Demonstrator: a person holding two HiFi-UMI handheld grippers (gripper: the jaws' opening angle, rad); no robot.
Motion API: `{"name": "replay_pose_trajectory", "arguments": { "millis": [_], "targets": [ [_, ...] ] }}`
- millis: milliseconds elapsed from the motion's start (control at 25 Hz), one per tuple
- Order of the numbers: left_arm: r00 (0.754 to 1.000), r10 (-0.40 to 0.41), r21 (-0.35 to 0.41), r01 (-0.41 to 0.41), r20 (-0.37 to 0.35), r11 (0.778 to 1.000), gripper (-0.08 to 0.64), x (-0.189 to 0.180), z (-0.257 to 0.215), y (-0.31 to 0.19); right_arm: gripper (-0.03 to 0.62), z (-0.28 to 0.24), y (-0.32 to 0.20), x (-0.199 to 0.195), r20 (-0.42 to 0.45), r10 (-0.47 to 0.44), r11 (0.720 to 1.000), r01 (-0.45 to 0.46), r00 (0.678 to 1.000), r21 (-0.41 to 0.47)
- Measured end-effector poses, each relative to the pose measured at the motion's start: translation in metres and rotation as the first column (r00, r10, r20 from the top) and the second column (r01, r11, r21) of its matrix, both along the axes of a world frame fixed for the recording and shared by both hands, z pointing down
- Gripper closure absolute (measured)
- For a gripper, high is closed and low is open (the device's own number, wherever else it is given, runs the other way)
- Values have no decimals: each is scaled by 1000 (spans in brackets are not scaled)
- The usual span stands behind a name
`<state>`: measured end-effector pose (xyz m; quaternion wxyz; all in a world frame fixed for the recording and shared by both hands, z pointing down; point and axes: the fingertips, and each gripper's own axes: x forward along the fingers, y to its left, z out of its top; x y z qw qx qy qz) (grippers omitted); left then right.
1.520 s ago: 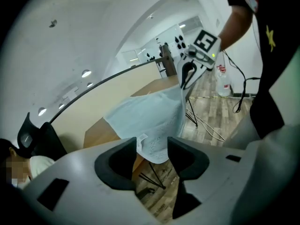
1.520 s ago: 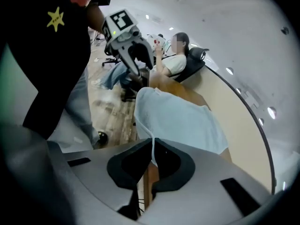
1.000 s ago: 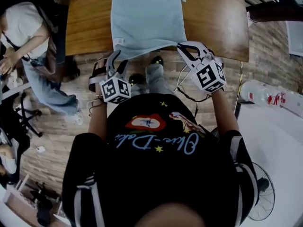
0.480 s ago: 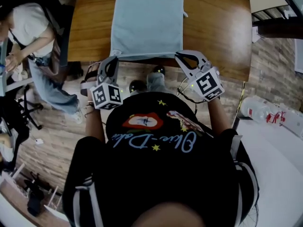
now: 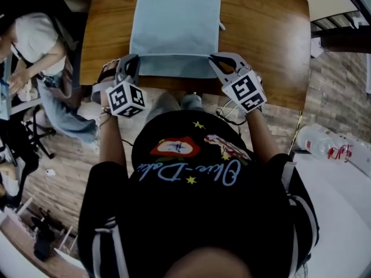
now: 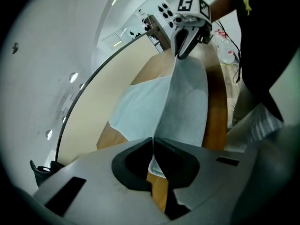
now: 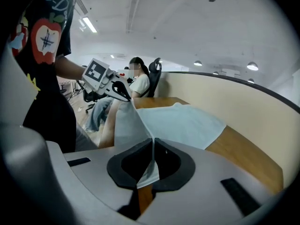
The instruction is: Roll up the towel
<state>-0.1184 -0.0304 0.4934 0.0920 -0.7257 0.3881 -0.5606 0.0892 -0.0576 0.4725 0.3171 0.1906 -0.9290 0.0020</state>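
A light blue towel point(image 5: 174, 22) lies spread on the brown wooden table point(image 5: 261, 28). Its near edge is lifted off the table and stretched between my two grippers. My left gripper point(image 5: 130, 59) is shut on the near left corner, and the cloth point(image 6: 183, 107) runs out from between its closed jaws point(image 6: 152, 142). At the near right corner my right gripper point(image 5: 217, 58) is shut on the towel too, with the fabric point(image 7: 183, 123) pinched at its jaws point(image 7: 152, 142). Each gripper view shows the other gripper point(image 6: 180, 55) point(image 7: 124, 95) holding the far end of the raised edge.
A person point(image 5: 35, 39) sits at the left beside the table, near an office chair. A plastic bottle point(image 5: 324, 143) lies on the plank floor at the right, next to a white surface point(image 5: 348, 213). A curved beige wall point(image 7: 243, 102) backs the table.
The left gripper closed on the towel's near left corner. Both grippers then moved away from the body over the table's edge, lifting the towel's hanging near edge.
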Motion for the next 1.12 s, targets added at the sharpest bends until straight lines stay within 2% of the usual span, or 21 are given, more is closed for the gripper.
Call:
{"name": "replay_pose_trajectory", "arguments": {
  "millis": [160, 320, 440, 480, 520, 560, 640, 720, 800, 920, 1000, 1120],
  "targets": [
    [999, 18, -29, -17, 42, 999, 546, 2, 16, -21, 578, 20, -14, 1, -72, 20, 1000, -20, 997, -5],
    [999, 6, -67, -3, 45, 998, 545, -3, 32, -27, 578, 36, -21, 0, -136, 45, 999, -48, 990, -21],
    [1000, -1, -62, 3, 32, 998, 542, -4, 38, -29, 570, 51, -25, 1, -199, 65, 997, -71, 978, -23],
    [1000, -13, -61, 13, 13, 998, 503, -4, 38, -29, 550, 54, -26, 2, -211, 77, 996, -84, 975, -24],
    [999, -32, -62, 31, -14, 998, 422, -4, 38, -30, 512, 55, -27, 4, -213, 94, 994, -102, 973, -26],
    [997, -59, -62, 55, -48, 997, 390, -5, 36, -31, 468, 54, -29, 7, -205, 115, 992, -124, 972, -28],
    [987, -107, -45, 103, -119, 994, 370, -9, 26, -33, 456, 42, -32, 12, -163, 155, 987, -161, 974, -25],
    [976, -127, -13, 127, -179, 992, 370, -15, 9, -33, 456, 22, -30, 15, -118, 155, 988, -156, 981, -1],
    [977, -101, -12, 100, -186, 995, 370, -20, -2, -26, 456, 8, -18, 15, -111, 91, 996, -90, 990, 14],
    [990, -15, -89, 2, -141, 996, 370, -21, 4, 1, 456, 5, 13, 8, -144, -58, 998, 58, 988, 0],
    [993, 56, -140, -71, -108, 988, 371, -17, 14, 22, 456, 11, 33, 3, -179, -144, 989, 145, 973, -11],
    [984, 173, -174, -176, -36, 969, 371, -6, 37, 48, 456, 31, 53, 2, -264, -228, 973, 228, 937, -34]
  ]
}}
